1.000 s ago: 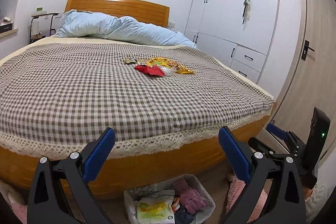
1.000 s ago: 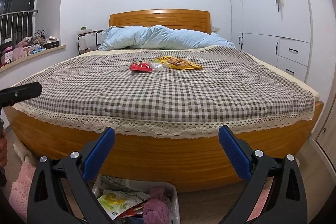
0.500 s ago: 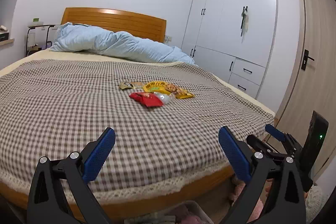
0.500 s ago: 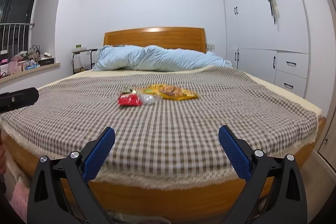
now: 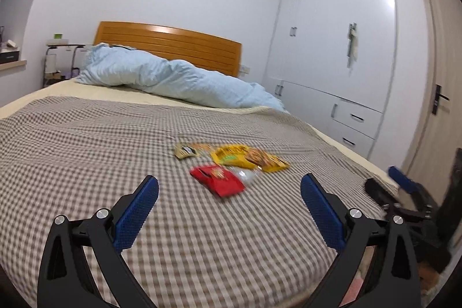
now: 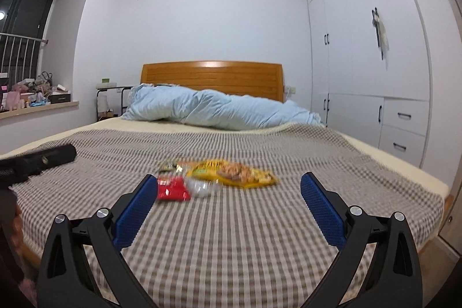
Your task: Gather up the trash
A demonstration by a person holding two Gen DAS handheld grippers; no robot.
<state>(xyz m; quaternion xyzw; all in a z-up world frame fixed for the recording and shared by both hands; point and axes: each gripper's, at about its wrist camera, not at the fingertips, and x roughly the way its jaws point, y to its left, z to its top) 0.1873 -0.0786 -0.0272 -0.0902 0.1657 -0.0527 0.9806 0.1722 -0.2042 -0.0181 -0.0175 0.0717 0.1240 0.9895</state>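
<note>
Bedroom: white wardrobe (image 5: 340, 54) at right, wooden headboard (image 6: 212, 78), bed with checked cover (image 5: 86, 152), blue duvet (image 6: 213, 108) bunched at its head. Mid-bed, touching in a cluster: yellow snack bag (image 5: 249, 158), red packet (image 5: 218, 179), clear wrapper (image 6: 199, 186), small olive sachet (image 5: 184, 150). Left gripper (image 5: 229, 208) and right gripper (image 6: 229, 208) both above the cover, jaws wide apart, holding nothing.

The bed cover (image 5: 86, 152) is matt checked cloth, the headboard (image 6: 212, 78) smooth glossy wood. The red wrapper (image 5: 216, 180) and yellow wrapper (image 6: 234, 173) look shiny; the wardrobe (image 5: 340, 48) is smooth and white.
</note>
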